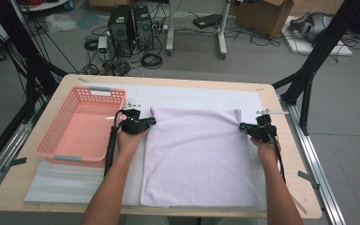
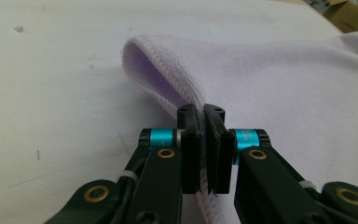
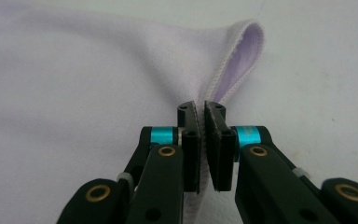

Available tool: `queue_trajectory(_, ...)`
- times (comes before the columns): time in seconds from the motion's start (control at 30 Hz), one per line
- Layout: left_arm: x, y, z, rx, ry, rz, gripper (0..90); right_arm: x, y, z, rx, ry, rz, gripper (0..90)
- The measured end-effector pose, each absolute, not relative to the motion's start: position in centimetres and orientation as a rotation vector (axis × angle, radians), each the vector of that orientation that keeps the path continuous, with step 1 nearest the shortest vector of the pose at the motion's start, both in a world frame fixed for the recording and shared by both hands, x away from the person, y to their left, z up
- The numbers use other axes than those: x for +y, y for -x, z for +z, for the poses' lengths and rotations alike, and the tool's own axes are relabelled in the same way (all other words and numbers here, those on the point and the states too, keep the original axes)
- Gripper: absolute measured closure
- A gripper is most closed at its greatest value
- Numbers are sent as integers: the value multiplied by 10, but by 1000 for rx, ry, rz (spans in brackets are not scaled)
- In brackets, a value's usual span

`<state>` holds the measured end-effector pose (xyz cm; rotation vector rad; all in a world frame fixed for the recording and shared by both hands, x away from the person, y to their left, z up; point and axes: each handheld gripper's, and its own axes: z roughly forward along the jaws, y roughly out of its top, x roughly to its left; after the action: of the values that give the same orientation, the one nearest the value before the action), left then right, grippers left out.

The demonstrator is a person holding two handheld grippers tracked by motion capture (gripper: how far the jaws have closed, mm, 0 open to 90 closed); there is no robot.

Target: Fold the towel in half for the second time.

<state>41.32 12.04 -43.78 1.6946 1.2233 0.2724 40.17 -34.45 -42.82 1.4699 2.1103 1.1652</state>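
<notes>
towel on table, basket left

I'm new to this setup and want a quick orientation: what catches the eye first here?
A lilac towel lies spread flat mid-table, with the left gripper and right gripper each shut on a side edge near its far corners. Left of it sits a pink basket.

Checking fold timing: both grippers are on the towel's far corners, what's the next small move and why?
Probably lift both corners together. The left gripper and right gripper are each shut on the towel edge, one at each far corner; the rest lies flat, so an even raise starts the fold toward the near edge.
</notes>
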Motion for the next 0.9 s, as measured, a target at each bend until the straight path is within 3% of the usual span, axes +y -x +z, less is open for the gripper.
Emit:
queue_trajectory(0.63, 115, -361, -390, 1034, -1682, 279, 853, -354, -351, -397, 2130, -1324, 1295, 852)
queue_trajectory(0.9, 121, -331, -398, 1033, -1699, 261, 852, -362, -319, -397, 2155, -1289, 1310, 851)
